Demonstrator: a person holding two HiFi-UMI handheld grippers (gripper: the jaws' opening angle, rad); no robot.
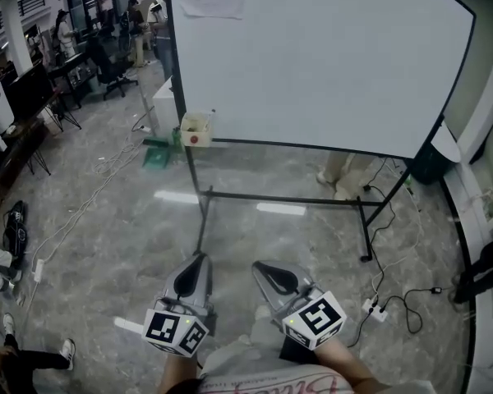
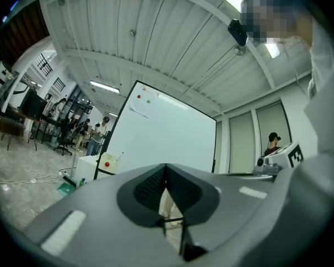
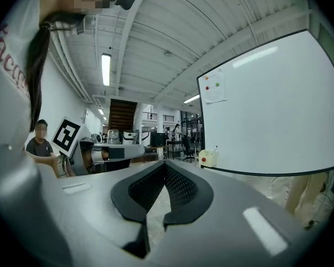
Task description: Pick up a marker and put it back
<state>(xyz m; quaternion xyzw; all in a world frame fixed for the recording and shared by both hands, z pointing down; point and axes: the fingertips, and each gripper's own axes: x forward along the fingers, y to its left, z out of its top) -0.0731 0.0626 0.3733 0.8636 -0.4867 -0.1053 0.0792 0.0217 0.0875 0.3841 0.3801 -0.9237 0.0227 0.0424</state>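
A big whiteboard [image 1: 312,56] stands on a black frame ahead of me. At its lower left corner hangs a cream holder box [image 1: 195,128] with a red dot. A thin marker [image 3: 214,149] sticks up out of the holder box [image 3: 207,158]; the left gripper view shows the same marker [image 2: 119,157]. My left gripper [image 1: 199,258] and right gripper [image 1: 260,266] hang low near my body, well short of the board. Both point toward it, shut, with nothing between the jaws. In the gripper views the left gripper [image 2: 166,169] and the right gripper [image 3: 166,166] have their black pads pressed together.
Black cables and a white power strip [image 1: 376,309] lie on the floor at the right by the stand's foot [image 1: 366,257]. A green object [image 1: 156,156] lies left of the board. Desks, an office chair [image 1: 111,71] and people fill the far left. A person's shoes [image 1: 66,350] show at bottom left.
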